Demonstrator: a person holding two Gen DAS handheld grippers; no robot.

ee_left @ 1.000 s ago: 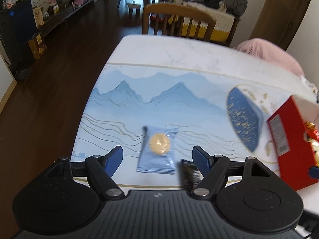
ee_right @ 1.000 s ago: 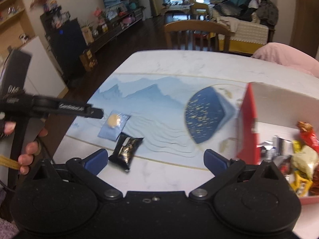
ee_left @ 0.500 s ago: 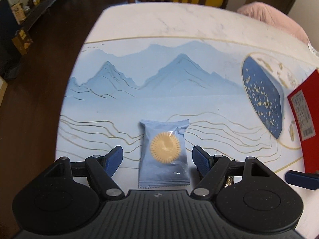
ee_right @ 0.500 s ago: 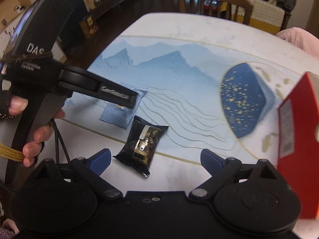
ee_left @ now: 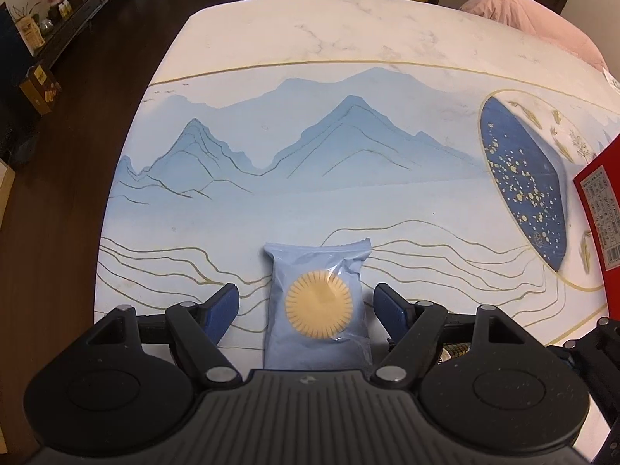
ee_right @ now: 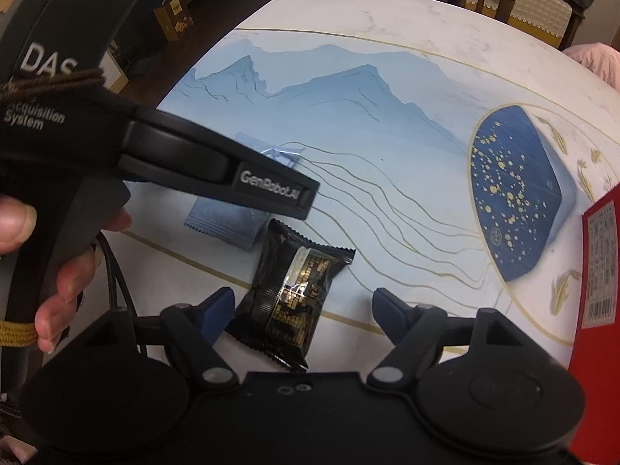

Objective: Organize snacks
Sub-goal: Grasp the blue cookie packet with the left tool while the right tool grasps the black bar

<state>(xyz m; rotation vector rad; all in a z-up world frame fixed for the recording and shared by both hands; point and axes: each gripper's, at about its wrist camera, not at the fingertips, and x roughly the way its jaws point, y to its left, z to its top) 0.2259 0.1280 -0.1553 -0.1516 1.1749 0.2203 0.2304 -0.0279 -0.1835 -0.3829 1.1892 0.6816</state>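
Observation:
A light blue snack packet (ee_left: pixel 317 302) with a round yellow biscuit lies flat on the table. My left gripper (ee_left: pixel 306 306) is open, its blue fingers on either side of the packet, close to the table. In the right wrist view the same packet (ee_right: pixel 224 217) is partly hidden under the left gripper's body. A black snack packet (ee_right: pixel 290 294) with gold print lies just nearer. My right gripper (ee_right: pixel 304 310) is open, low over the black packet, which lies between its fingers, nearer the left one. A red box (ee_right: pixel 600 290) stands at the right edge.
The table (ee_left: pixel 348 50) is white marble with a blue mountain mat (ee_left: pixel 310 178) on it. A dark blue patch with gold specks (ee_left: pixel 523 182) is printed at the mat's right. Wooden chairs stand behind the table's far edge. A dark floor drops off to the left.
Both grippers have moved down and forward. The blue packet now sits between the left fingers, and the black packet between the right fingers. The red box has slid toward the right edge.

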